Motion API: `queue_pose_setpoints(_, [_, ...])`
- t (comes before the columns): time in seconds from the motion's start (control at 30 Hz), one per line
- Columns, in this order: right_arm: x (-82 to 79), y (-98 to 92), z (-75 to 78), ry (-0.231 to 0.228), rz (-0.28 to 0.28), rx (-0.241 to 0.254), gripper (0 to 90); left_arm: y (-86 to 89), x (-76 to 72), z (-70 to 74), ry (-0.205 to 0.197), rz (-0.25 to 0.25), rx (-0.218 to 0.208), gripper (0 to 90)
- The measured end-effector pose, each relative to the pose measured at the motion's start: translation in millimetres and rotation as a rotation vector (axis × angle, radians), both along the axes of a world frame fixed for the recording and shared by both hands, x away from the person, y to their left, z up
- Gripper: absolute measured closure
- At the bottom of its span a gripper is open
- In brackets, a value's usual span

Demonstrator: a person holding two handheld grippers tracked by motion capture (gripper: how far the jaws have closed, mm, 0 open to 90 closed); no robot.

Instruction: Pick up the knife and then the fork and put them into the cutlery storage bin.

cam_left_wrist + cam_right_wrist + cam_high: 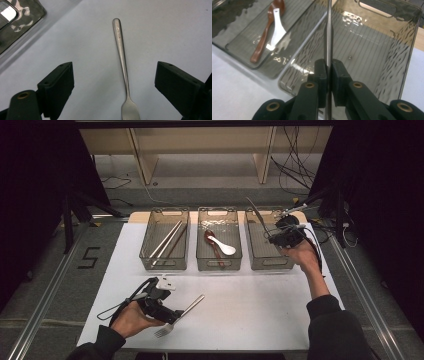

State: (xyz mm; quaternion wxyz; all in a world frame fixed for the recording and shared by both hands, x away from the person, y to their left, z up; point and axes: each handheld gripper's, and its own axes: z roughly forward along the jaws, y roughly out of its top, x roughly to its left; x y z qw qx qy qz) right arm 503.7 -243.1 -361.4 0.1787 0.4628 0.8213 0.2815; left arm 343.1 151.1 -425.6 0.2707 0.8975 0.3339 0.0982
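A metal fork [182, 314] lies on the white table near the front edge, tines toward the person. My left gripper [174, 316] is low over it, open, and the fork's handle [121, 52] runs between its two wide-apart jaws without touching them [113, 66]. My right gripper [280, 237] hovers over the right-hand clear bin [270, 266], shut on a thin metal utensil [259, 215] that sticks up and away from it. In the right gripper view the pads [328, 63] pinch the utensil [328, 30] edge-on above the bin's ribbed floor [367, 65].
Three clear bins stand in a row at the back of the table. The left bin [150, 262] holds chopsticks [167, 240]. The middle bin [218, 266] holds a white spoon [223, 248] and a brown spoon [263, 37]. Cables lie on the floor beyond.
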Motion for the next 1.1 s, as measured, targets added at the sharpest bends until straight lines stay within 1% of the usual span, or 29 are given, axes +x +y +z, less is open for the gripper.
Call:
queue_pose_setpoints(0.23, [10.5,-3.0,-7.5,0.018,-0.055,0.004,84.4,-0.4,0.2,-1.2,0.004,-0.008,0.006,15.5])
queue_pose_setpoints(0.3, [12.3,-3.1,-8.2,0.015,-0.058,-0.002,84.4,-0.5,0.3,-1.1,0.005,-0.008,0.006,15.5])
queue_pose_setpoints(0.43, [15.3,-2.5,-10.0,0.024,-0.073,-0.001,84.3,-1.2,0.3,-1.8,0.002,-0.008,0.004,15.5])
queue_pose_setpoints(0.47, [16.0,-2.5,-10.6,0.028,-0.074,-0.001,84.3,-1.1,0.9,-1.9,0.006,-0.015,0.013,15.6])
queue_pose_setpoints(0.53, [17.8,-1.9,-12.6,0.037,-0.079,-0.002,84.3,-1.3,1.5,-3.5,0.012,-0.015,0.017,15.5])
queue_pose_setpoints(0.67, [21.8,-1.6,-16.0,0.050,-0.102,0.005,84.3,-1.2,1.8,-3.8,0.015,-0.015,0.016,15.5])
queue_pose_setpoints(0.8, [25.5,-3.8,-17.6,0.053,-0.128,0.015,84.2,-0.3,2.8,-4.6,0.018,-0.014,0.016,15.5])
queue_pose_setpoints(0.97, [30.6,-5.1,-22.2,0.072,-0.149,0.009,84.2,0.2,3.0,-3.9,0.015,-0.015,0.016,15.5])
queue_pose_setpoints(1.1, [34.1,-5.9,-26.2,0.072,-0.175,0.016,83.7,-1.1,2.4,-3.9,0.017,-0.022,0.015,15.5])
